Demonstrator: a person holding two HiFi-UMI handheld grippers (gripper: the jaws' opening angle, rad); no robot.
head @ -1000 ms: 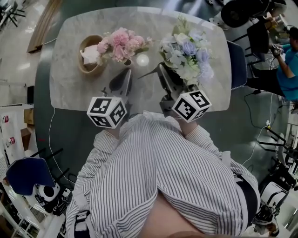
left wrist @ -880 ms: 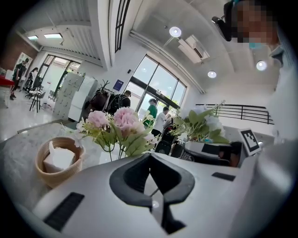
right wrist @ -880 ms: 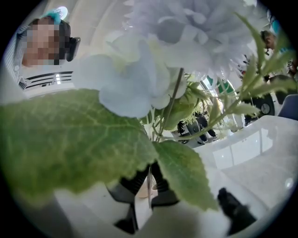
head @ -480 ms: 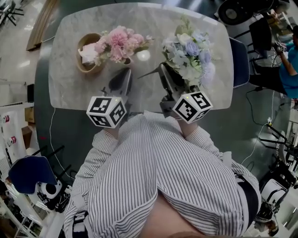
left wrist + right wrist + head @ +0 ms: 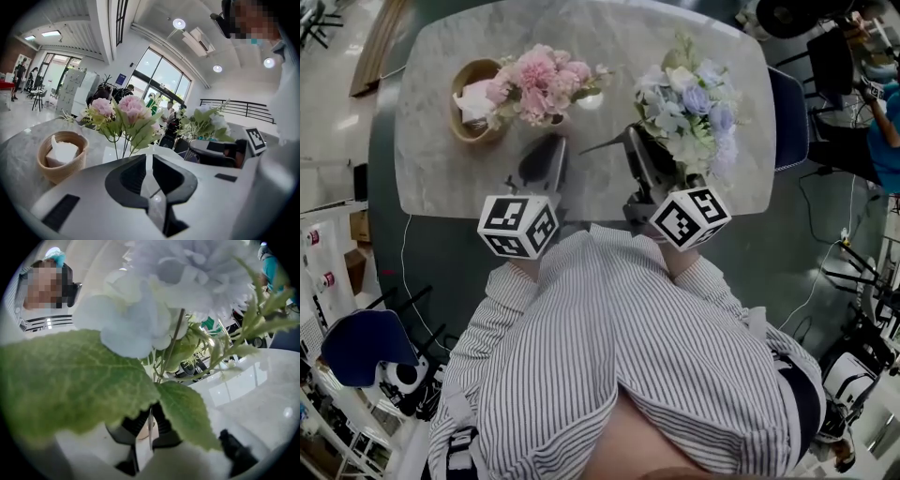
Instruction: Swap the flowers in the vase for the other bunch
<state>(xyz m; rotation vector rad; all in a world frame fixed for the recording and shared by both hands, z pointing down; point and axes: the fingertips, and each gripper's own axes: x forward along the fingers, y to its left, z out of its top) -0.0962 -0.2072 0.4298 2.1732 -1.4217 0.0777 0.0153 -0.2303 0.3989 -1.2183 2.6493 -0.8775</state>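
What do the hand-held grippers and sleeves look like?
Left hand-held gripper, right hand-held gripper: pale grey bodies, black curved jaws ribbed inside, white cube with black square markers on each. Sleeves: white, dark-striped. Left jaws have just been opening; gap looks empty.

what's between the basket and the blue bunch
The pink flowers stand between the basket and the blue bunch, as the head view shows.

Left claw [image 5: 149,163] freshly ajar, empty
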